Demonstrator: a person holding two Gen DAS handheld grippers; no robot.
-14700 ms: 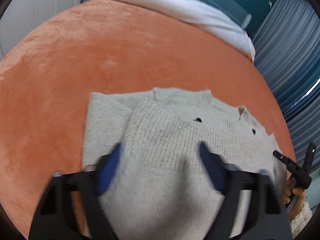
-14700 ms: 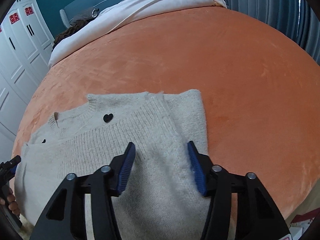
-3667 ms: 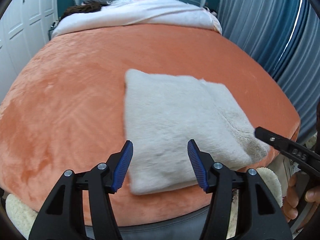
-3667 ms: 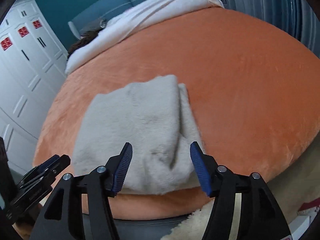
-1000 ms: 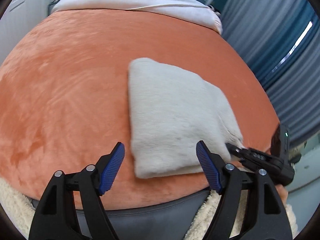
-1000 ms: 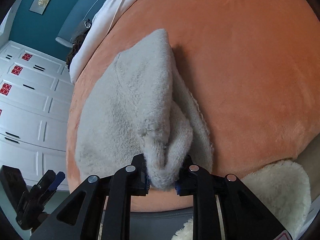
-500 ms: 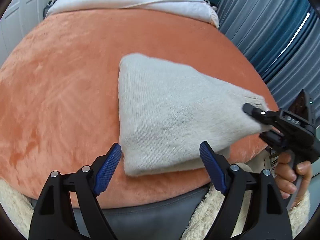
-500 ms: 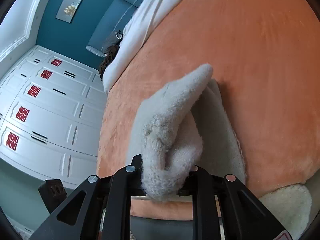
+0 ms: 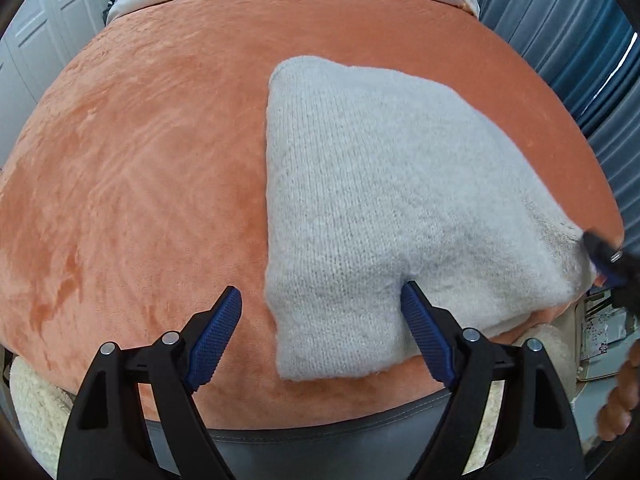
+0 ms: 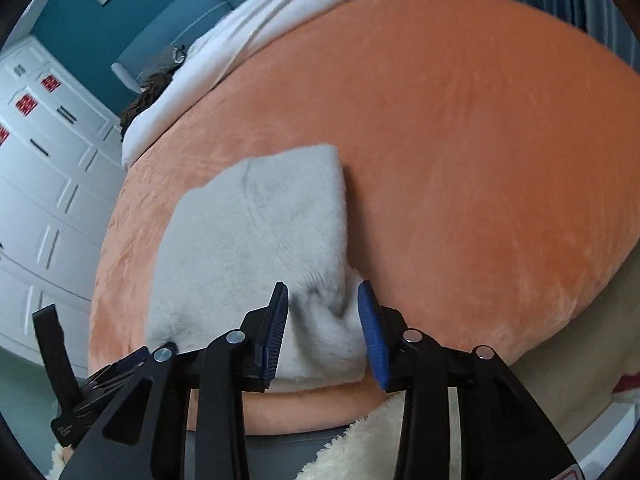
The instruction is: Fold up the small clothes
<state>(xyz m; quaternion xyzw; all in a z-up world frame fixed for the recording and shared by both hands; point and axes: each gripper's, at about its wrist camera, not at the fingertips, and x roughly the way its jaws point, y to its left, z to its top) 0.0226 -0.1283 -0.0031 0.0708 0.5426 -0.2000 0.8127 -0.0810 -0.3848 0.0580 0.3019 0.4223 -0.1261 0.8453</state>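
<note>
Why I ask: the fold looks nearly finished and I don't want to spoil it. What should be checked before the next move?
1. Left gripper free: ok, its jaws stand wide, astride the near corner of the sweater.
2. Right gripper let go: cannot tell. Its jaws have just been opening, and a bunched corner of the sweater sits between them.
3. Sweater lying flat: not ok, the corner by the right gripper is drawn up and bunched.
4. Folded edges square: cannot tell, that end is blurred.
5. Room on the orange blanket beyond the sweater: ok, bare surface shows there.
</note>
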